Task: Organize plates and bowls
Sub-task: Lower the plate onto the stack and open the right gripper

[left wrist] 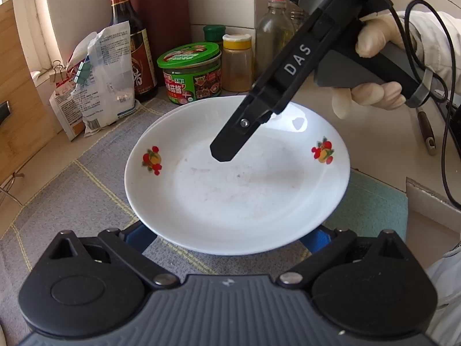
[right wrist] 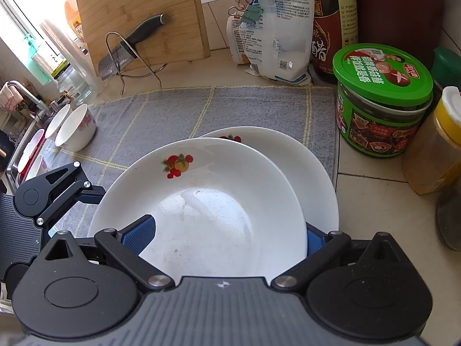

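Note:
A white plate with fruit decals lies on the grey mat right in front of my left gripper. That gripper is open, and its blue pads are tucked under the near rim. In the right wrist view this upper plate overlaps a second matching plate beneath it. My right gripper is open and straddles the upper plate's rim, with one blue pad over the inside and the other behind. It reaches in from the far right as the right gripper. The left gripper sits at the plate's left edge.
Two floral bowls stand at the mat's far left beside a sink rack with more dishes. A green-lidded jar, a spice jar, a dark bottle and a clipped bag crowd the back. A cutting board and knife stand behind.

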